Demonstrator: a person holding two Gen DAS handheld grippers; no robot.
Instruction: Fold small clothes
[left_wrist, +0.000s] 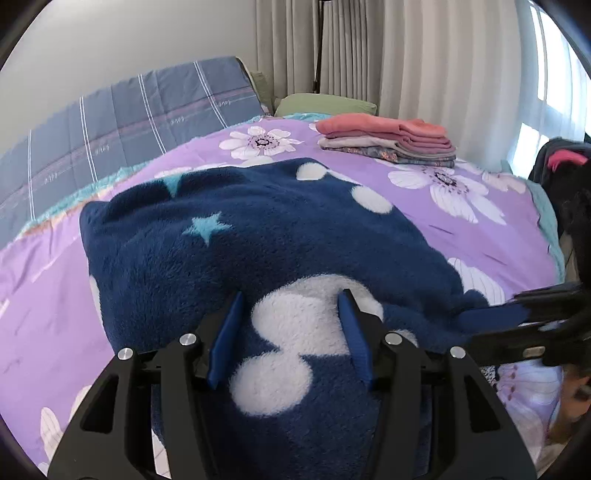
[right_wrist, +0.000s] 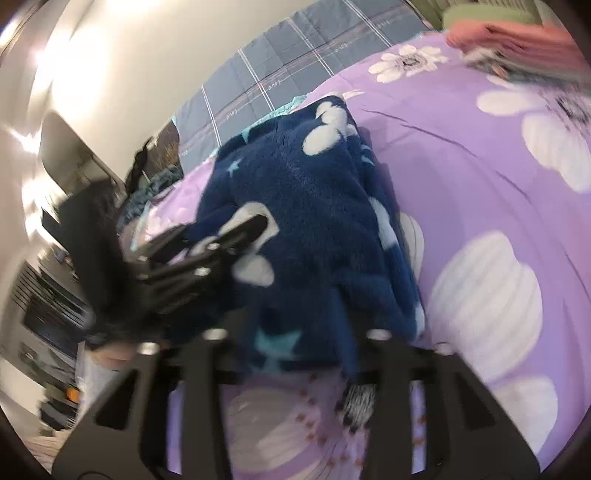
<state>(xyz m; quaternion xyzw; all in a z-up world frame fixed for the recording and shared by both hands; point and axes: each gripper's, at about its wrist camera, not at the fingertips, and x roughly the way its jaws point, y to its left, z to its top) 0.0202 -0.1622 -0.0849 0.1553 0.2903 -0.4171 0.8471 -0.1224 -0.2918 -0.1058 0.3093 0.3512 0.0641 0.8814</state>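
Note:
A dark blue fleece garment (left_wrist: 258, 240) with white blobs and pale blue stars lies spread on the purple flowered bed cover (left_wrist: 424, 221). My left gripper (left_wrist: 290, 295) hovers low over its near part, jaws open, with a white patch showing between the blue fingers (left_wrist: 229, 332). My right gripper (left_wrist: 476, 325) comes in from the right at the garment's edge. In the blurred right wrist view my right gripper (right_wrist: 299, 325) has its jaws spread, and the edge of the fleece garment (right_wrist: 314, 192) lies between them unpinched. The left gripper (right_wrist: 229, 236) rests on the garment's left side there.
A stack of folded clothes (left_wrist: 388, 142), pink on top, sits at the far side of the bed. A grey-blue checked quilt (left_wrist: 129, 122) and a green pillow (left_wrist: 325, 103) lie behind. A dark heap with something pink (left_wrist: 561, 166) stands off the bed's right edge. Curtains hang at the back.

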